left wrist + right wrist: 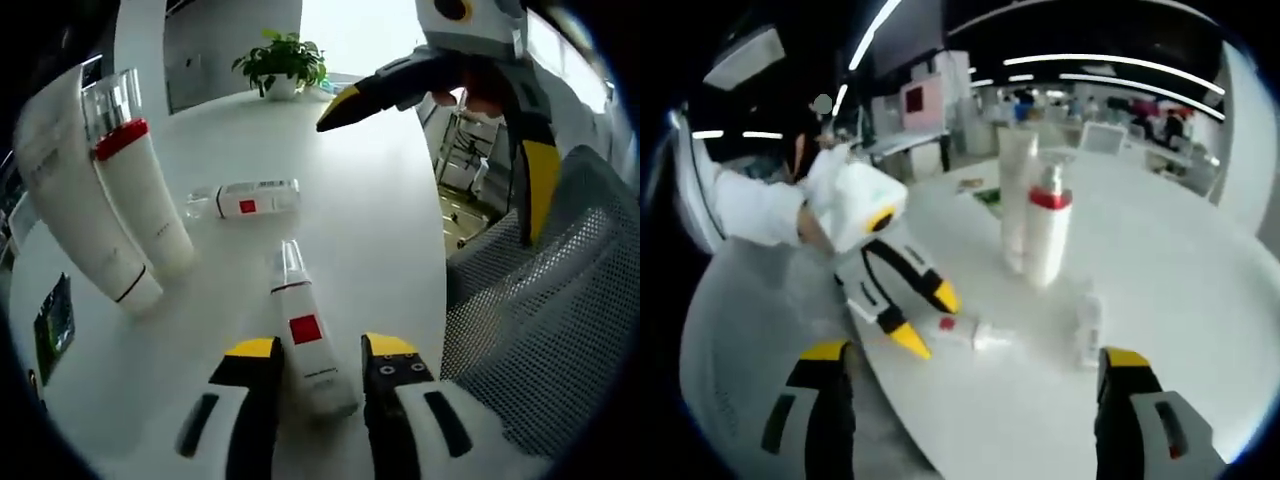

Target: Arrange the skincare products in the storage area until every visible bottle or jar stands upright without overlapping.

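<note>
L gripper [314,372] is down at the near table edge, jaws spread either side of a lying bottle [304,340] — white, slim, clear cap pointing away, red square on the label. Jaws flank it but I can't tell if the pads touch yet; not lifted, it's flat on the table [390,210]. Looks like the step in hand: grab this 1 and stand it up. Next move, my read: close across the body, tip it cap-up, set it on bare table away from the others.

A bit further out, 2nd lying bottle [245,201], same white w/ red square, crosswise, apart from the 1st. That one's still to do.

Left of it, 2 tall tubes upright, just beside each other: red-banded tube [140,195] w/ clear cap, smooth glossy plastic, and a plain white tube [75,200]. Those look done.

R gripper [977,375] hangs above the table, wide open, nothing in it.

Far side: potted plant [282,62]. Mesh chair [540,320] off to the right.
</note>
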{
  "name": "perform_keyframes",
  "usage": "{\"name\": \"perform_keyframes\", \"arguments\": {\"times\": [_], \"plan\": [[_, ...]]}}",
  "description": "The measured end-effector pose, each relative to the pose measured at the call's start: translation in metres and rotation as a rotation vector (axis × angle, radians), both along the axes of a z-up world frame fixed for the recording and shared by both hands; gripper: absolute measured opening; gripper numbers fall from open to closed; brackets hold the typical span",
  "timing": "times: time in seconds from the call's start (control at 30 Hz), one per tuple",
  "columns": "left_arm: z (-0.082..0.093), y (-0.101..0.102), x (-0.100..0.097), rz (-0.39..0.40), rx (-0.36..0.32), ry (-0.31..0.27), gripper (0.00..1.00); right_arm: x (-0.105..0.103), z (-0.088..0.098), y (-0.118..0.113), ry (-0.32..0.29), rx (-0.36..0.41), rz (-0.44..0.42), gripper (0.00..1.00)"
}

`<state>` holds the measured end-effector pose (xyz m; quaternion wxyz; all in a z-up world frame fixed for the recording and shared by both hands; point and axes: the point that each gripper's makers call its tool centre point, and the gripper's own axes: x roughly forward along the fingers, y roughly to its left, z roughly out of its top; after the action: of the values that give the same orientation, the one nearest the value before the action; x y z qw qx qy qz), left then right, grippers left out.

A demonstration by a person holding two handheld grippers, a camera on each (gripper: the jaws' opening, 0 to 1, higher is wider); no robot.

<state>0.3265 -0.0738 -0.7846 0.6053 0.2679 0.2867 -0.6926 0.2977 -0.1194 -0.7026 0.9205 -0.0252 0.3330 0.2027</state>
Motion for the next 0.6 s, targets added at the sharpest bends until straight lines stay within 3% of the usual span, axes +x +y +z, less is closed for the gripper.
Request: {"name": "perform_keyframes", "arguments": {"times": [0.13,0.23,0.43,0.6], "plan": [[-0.001,0.0,0.001,0.005,-0.002,0.002,0.24,0.0,-0.002,0.004,0.0,0.011,-0.001,0.98],[-0.002,-0.002,0.002,-0.009,-0.015,-0.046,0.21,-0.001,-0.006,0.007,0.006,0.023,0.003,0.98],[-0.003,-0.006,-0.002,-0.034,-0.036,-0.07,0.19,-0.003,-0.012,0.011,0.016,0.044,0.002,0.98],[-0.003,-0.007,-0.002,-0.039,-0.041,-0.065,0.18,-0.005,-0.015,0.013,0.019,0.055,-0.004,0.98]]}}
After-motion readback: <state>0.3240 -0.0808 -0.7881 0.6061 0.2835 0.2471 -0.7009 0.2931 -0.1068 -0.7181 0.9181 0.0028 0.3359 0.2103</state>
